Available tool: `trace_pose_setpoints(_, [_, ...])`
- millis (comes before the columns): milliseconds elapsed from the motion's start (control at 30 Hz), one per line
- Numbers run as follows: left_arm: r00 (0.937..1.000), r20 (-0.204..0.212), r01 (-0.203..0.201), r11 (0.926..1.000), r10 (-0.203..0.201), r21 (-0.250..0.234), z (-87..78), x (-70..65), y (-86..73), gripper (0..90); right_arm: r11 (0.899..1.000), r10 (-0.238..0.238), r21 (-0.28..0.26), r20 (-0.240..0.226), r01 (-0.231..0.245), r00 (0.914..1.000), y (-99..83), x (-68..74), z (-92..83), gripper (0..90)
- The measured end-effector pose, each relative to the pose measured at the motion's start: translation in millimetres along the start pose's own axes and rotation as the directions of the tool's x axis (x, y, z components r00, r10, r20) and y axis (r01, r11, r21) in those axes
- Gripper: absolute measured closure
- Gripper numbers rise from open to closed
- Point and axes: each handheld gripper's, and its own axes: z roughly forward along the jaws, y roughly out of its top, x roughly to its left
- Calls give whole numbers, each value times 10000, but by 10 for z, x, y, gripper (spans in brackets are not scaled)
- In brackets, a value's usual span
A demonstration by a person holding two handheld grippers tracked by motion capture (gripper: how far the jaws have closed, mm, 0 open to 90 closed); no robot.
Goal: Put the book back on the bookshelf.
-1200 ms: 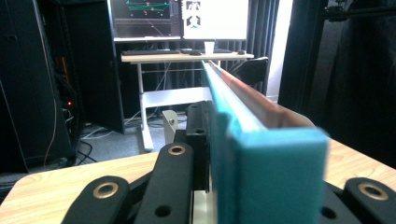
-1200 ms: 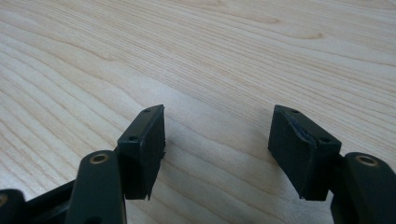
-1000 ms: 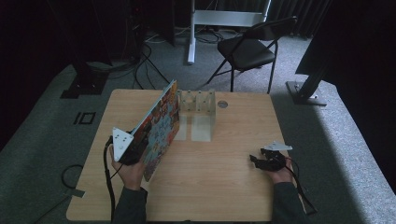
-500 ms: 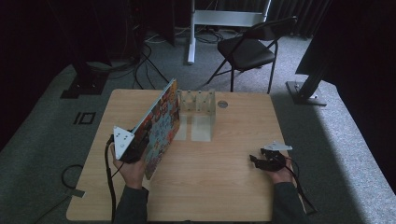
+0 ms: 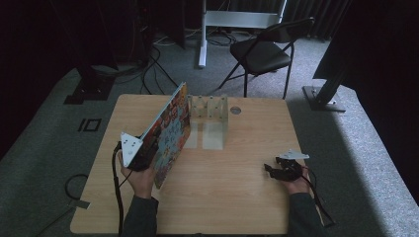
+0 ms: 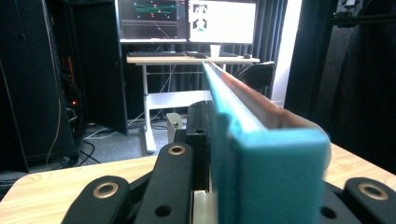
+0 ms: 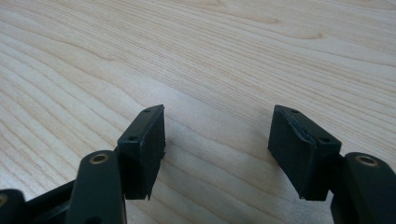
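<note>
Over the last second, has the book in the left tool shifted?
No. The book keeps its far corner beside the clear rack, tilted as before, clamped in the left tool.

A clear rack stands on the table; a chair beyond.

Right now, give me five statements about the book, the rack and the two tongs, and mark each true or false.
1. The left tongs grip the book. True.
2. The book lies flat on the table. False: it is held up on edge, tilted.
3. The right tongs hold a cup. False: they stand open over bare wood with nothing between them.
4. A clear rack stands on the table beyond the book. True.
5. The chair stands on the table. False: it stands on the floor beyond the table.
</note>
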Motion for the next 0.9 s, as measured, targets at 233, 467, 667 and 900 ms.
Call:
trace_pose_setpoints(233, [10000, -30, 47, 10000, -47, -36, 21, 2, -8, 800, 10000, -4, 0, -1, 4, 10000, 0, 0, 0, 360])
trace_pose_setpoints(467, [10000, -40, 74, 10000, -74, -50, 40, 3, -12, 800, 10000, -3, -3, -4, 3, 10000, 0, -1, 0, 360])
trace_pose_setpoints(667, [9999, -73, 69, 9999, -69, -82, 46, -4, -17, 800, 10000, -2, -2, -5, 2, 10000, 0, -1, 0, 360])
trace_pose_setpoints(900, [9998, -129, 167, 9997, -170, -172, 61, -6, -39, 800, 10000, -4, -1, -10, 4, 10000, 1, -3, 0, 360])
